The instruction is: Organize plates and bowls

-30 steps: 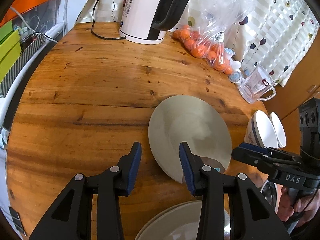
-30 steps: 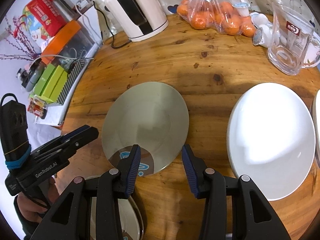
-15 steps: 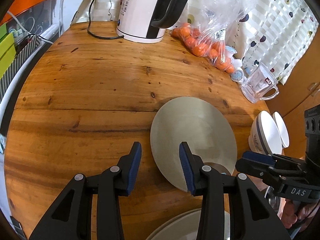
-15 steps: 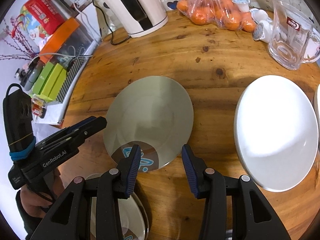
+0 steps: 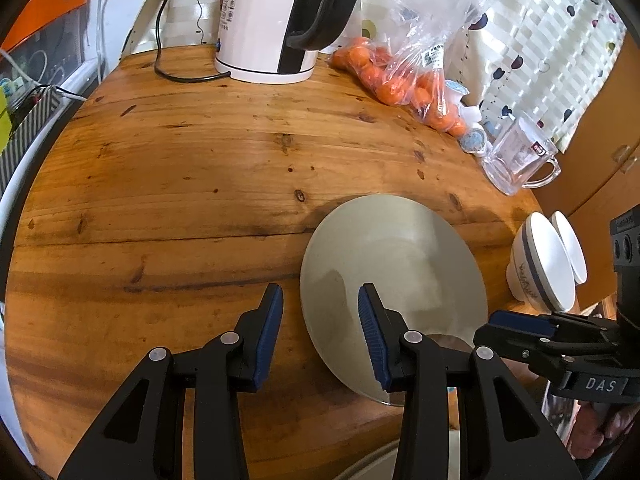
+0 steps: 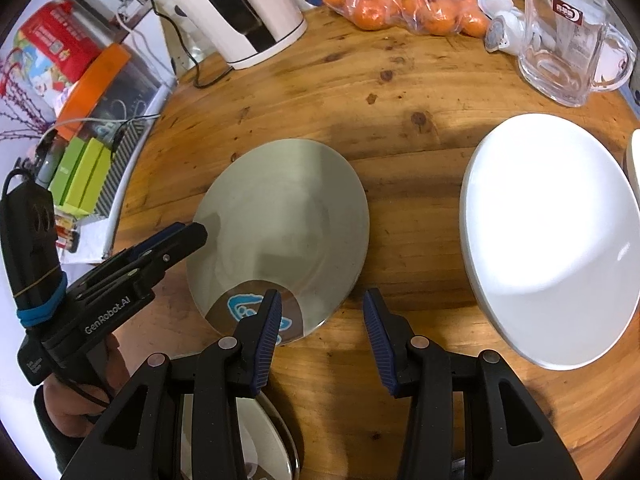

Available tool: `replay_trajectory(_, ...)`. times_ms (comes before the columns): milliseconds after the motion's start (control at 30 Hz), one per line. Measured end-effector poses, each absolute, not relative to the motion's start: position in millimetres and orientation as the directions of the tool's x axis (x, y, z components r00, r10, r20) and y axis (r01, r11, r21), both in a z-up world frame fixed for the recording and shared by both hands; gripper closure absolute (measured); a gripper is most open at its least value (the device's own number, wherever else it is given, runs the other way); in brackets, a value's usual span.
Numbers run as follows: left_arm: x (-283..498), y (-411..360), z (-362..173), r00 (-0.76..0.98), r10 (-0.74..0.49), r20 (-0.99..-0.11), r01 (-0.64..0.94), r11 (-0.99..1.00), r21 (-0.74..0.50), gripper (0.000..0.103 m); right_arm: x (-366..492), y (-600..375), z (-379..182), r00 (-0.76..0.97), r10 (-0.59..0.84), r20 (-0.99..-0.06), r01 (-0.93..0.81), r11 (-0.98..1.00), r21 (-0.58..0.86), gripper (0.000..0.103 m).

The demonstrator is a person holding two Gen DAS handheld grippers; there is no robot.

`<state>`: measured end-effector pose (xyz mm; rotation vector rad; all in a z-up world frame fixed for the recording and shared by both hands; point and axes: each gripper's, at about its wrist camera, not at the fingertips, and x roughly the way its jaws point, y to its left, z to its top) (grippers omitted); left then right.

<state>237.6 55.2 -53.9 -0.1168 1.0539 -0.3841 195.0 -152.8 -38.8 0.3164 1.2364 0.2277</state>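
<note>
Round wooden table [image 5: 168,184] fills both views, and everything gets placed off the steel plate [image 6: 288,224] lying flat near its middle, a blue-printed patch on the rim nearest the cameras. Beyond the plate, at the table's far edge, stands the white kettle [image 5: 268,20], black handle, cord trailing beside it. Right of the plate, well apart from it, sits a white bowl [image 6: 552,240], upright, with a second white rim just peeking past it at the frame edge. Far right of the plate, a bag of oranges [image 6: 400,0] leans by the curtain, and nearer along that edge a glass mug [image 6: 568,40] stands with small sealed cups beside it. Now the tools: the left gripper [image 5: 320,320] hangs over the plate's left rim, jaws apart with one finger over the plate and the other over bare wood, nothing pressed between them. The right gripper [image 6: 320,320] hovers at the plate's near-right rim, jaws likewise spread, one finger above the blue patch, the other over the table, holding nothing. Below the plate, under the right gripper, another metal dish [image 6: 264,432] shows partly, mostly hidden by the fingers.
</note>
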Motion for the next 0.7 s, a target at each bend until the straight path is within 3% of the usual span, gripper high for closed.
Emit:
replay_trajectory(167, 241.3, 53.5, -60.5, 0.422, -0.369, -0.828, 0.257, 0.925, -0.281, 0.063, 198.2, -150.0, -42.5, 0.315, 0.328, -0.891, 0.009, 0.937, 0.348, 0.06)
replay_trajectory(400, 241.9, 54.9, -63.7, 0.423, -0.38, -0.823, 0.257, 0.921, -0.293, 0.073, 203.6, -148.3, -48.3, 0.308, 0.325, -0.894, 0.021, 0.937, 0.348, 0.061)
replay_trajectory(500, 241.0, 53.3, -62.8, 0.426, -0.384, -0.819, 0.267, 0.918, -0.291, 0.079, 204.2, -147.2, -48.1, 0.312, 0.321, -0.894, 0.02, 0.939, 0.344, 0.066)
replay_trajectory(700, 240.4, 53.5, -61.7, 0.433, -0.375, -0.82, 0.259, 0.923, -0.286, 0.079, 205.3, -147.7, -49.1, 0.321, 0.302, -0.897, 0.032, 0.944, 0.329, 0.075)
